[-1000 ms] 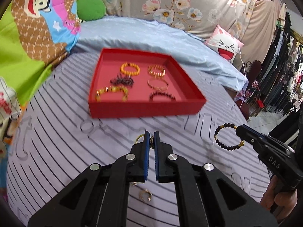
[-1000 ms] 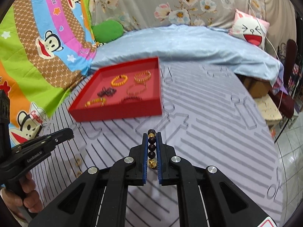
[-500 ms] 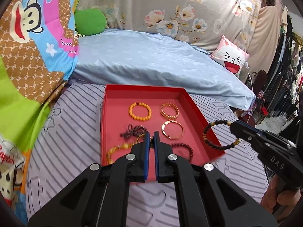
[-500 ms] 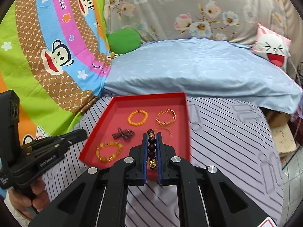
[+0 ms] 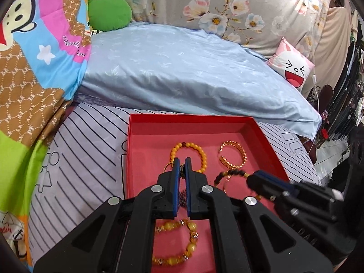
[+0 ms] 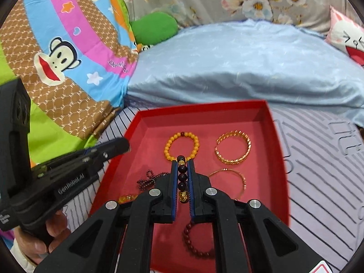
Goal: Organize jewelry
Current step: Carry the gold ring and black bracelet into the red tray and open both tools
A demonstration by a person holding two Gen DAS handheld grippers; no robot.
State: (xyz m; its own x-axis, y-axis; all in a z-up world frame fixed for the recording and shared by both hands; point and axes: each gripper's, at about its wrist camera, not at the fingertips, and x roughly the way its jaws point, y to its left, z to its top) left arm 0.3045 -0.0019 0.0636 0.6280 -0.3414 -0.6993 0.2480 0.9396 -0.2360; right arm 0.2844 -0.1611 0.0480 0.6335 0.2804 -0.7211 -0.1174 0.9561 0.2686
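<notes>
The red tray point(image 5: 141, 150) point(image 6: 276, 154) lies on the striped bedspread and holds several bracelets. My left gripper point(image 5: 182, 162) is shut on a small gold ring point(image 5: 169, 165) above the tray's middle. My right gripper point(image 6: 182, 161) is shut on a dark bead bracelet point(image 6: 182, 177), which also shows in the left wrist view point(image 5: 229, 173), held over the tray. In the tray lie an orange bead bracelet point(image 6: 169, 145), a gold chain bangle point(image 6: 233, 147), a thin gold bangle point(image 6: 238, 177), a dark chain point(image 6: 147, 180), a maroon bead bracelet point(image 6: 193, 243) and a yellow bead bracelet point(image 5: 188, 250).
A light blue quilt point(image 5: 182, 72) lies behind the tray. A bright cartoon blanket point(image 6: 56, 56) and a green cushion point(image 5: 109, 13) are at the left. A pink face pillow point(image 5: 293, 68) is at the right. The bed's edge drops off at the right.
Both grippers have moved forward from the bedspread to above the tray, each still holding its piece. The tray now fills the lower part of both views.
</notes>
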